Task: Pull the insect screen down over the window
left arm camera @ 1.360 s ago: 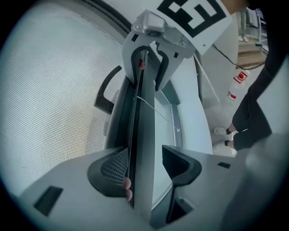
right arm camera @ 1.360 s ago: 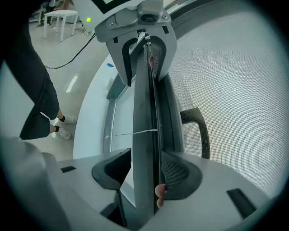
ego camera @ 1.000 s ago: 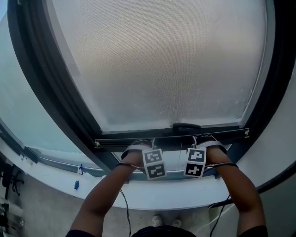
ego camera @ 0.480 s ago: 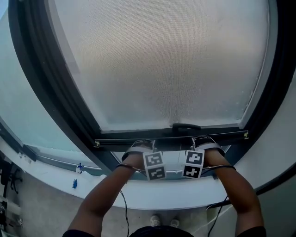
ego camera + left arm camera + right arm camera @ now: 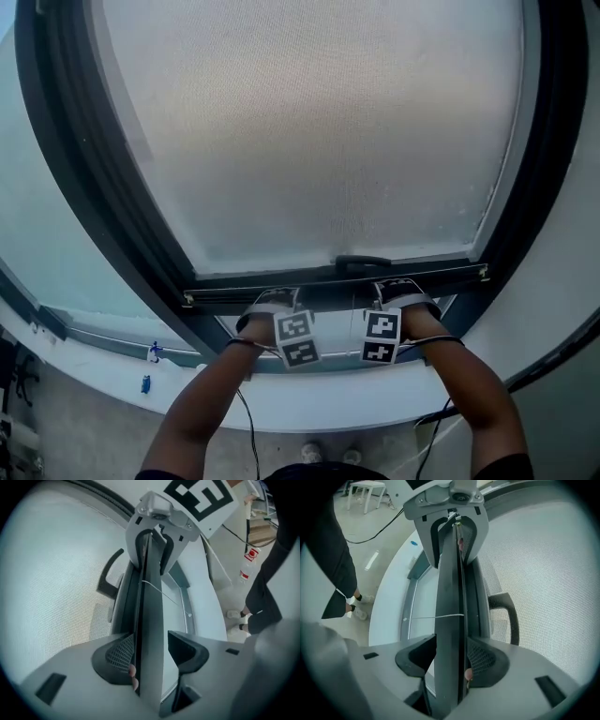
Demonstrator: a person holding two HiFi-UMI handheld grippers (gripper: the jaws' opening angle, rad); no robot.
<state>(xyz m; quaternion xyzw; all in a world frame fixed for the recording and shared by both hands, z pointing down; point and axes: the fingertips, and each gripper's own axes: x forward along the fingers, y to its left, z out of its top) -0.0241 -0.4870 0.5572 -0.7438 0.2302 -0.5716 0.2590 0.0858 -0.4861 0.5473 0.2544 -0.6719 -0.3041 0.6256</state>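
The grey mesh insect screen (image 5: 319,141) covers most of the window, and its dark bottom bar (image 5: 328,278) with a black handle (image 5: 363,263) sits low near the sill. My left gripper (image 5: 272,302) straddles the bar (image 5: 150,620) left of the handle. One pad rests against the bar, a thin gap shows at the other, and the jaws have just closed a little. My right gripper (image 5: 398,292) holds the bar (image 5: 449,597) right of the handle (image 5: 508,616), both pads against it. Each gripper view shows the other gripper farther along the bar.
The dark window frame (image 5: 103,187) runs round the screen. A white curved sill (image 5: 309,398) lies below the bar. Cables hang from both grippers. A person in dark clothes (image 5: 267,588) stands on the floor nearby, beside a bottle (image 5: 247,569).
The head view has shifted a little, so the bar and both grippers sit slightly further left in the picture. Both grippers stay at the same spots on the bar.
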